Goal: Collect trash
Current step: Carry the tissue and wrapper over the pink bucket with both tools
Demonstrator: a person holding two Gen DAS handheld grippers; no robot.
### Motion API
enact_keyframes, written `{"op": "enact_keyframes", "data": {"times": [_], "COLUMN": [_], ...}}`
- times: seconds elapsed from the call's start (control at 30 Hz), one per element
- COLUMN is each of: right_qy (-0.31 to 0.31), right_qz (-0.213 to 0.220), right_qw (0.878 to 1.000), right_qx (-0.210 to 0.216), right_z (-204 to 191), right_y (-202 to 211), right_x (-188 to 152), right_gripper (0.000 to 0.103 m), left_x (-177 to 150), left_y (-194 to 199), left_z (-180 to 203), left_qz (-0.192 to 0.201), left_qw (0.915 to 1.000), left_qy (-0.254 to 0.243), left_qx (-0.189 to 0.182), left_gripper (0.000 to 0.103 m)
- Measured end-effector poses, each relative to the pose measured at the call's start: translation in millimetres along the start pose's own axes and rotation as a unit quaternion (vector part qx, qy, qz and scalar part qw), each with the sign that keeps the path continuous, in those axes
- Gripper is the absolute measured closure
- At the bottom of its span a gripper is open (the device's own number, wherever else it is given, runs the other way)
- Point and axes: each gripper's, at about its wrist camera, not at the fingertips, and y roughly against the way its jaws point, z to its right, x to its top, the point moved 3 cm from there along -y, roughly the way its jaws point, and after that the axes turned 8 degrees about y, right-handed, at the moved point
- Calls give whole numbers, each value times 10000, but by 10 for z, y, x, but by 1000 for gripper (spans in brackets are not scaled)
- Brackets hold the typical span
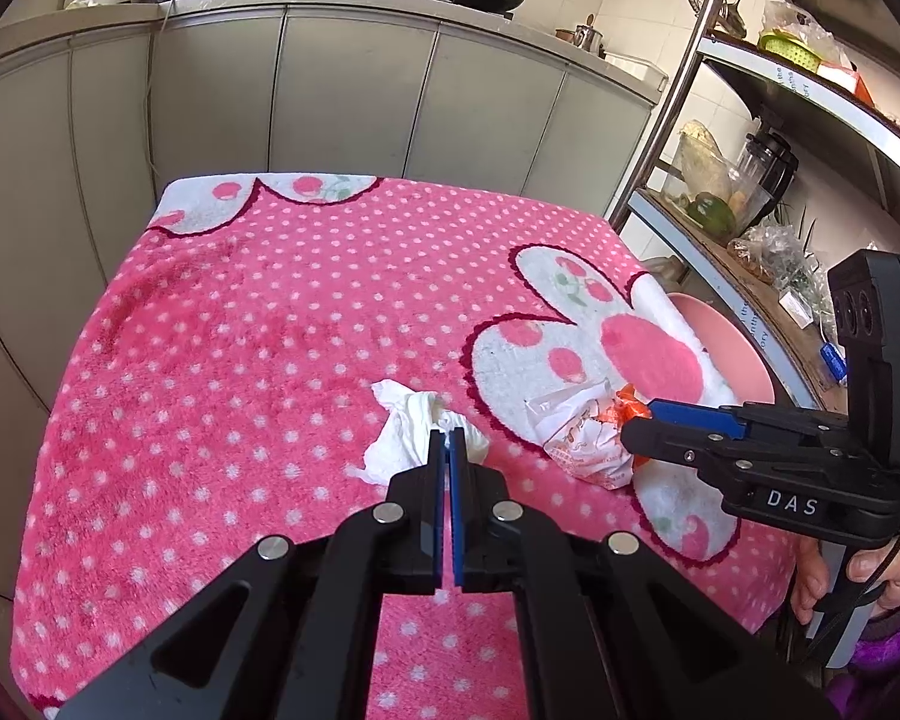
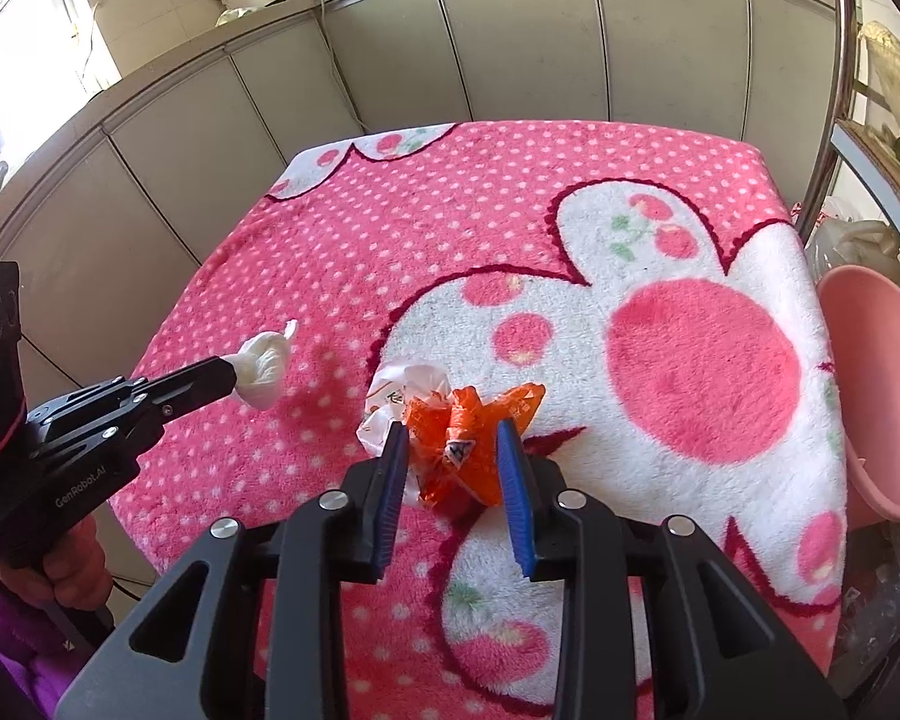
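A crumpled white tissue (image 1: 411,435) is pinched between the fingers of my left gripper (image 1: 448,439), which is shut on it; it also shows in the right wrist view (image 2: 262,369), held just above the pink blanket. A crumpled orange and white snack wrapper (image 2: 459,438) lies on the blanket's white patch. My right gripper (image 2: 453,438) is open with its fingers on either side of the wrapper's orange part. In the left wrist view the wrapper (image 1: 582,441) sits at the tip of my right gripper (image 1: 645,420).
A pink polka-dot blanket (image 1: 240,360) covers the table. A pink plastic basin (image 2: 882,390) sits past the table's right edge. A metal shelf rack (image 1: 744,192) with kitchen items stands at the right. Grey cabinets (image 1: 330,96) run behind the table.
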Motion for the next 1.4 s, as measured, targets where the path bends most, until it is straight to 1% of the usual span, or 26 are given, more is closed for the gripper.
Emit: {"op": "enact_keyframes", "data": {"times": [0.03, 0.07, 0.23, 0.43, 1.0, 1.2, 1.4], "right_qy": [-33, -32, 87, 22, -273, -377, -475], "right_qz": [-5, 2, 183, 517, 835, 991, 1094], "right_qw": [10000, 10000, 9997, 9986, 9961, 9941, 9920], "right_qx": [51, 74, 166, 138, -121, -237, -412], "right_z": [3, -2, -45, 9, 250, 359, 467], "right_y": [-4, 0, 117, 342, 637, 783, 921], "right_x": [-6, -5, 13, 44, -43, -68, -116], "right_gripper": [76, 82, 92, 92, 92, 92, 92], "left_x": [-1, -2, 59, 150, 323, 390, 451], "left_y": [2, 10, 51, 63, 55, 50, 43], "left_z": [4, 7, 23, 109, 578, 766, 993], "left_qz": [7, 17, 118, 209, 322, 386, 448], "left_qw": [10000, 10000, 9999, 9997, 9984, 9977, 9968], "left_qy": [-4, 1, 40, -4, -380, -507, -661], "left_qx": [13, 25, 37, 83, 251, 222, 81], "left_gripper": [102, 102, 102, 102, 102, 102, 102]}}
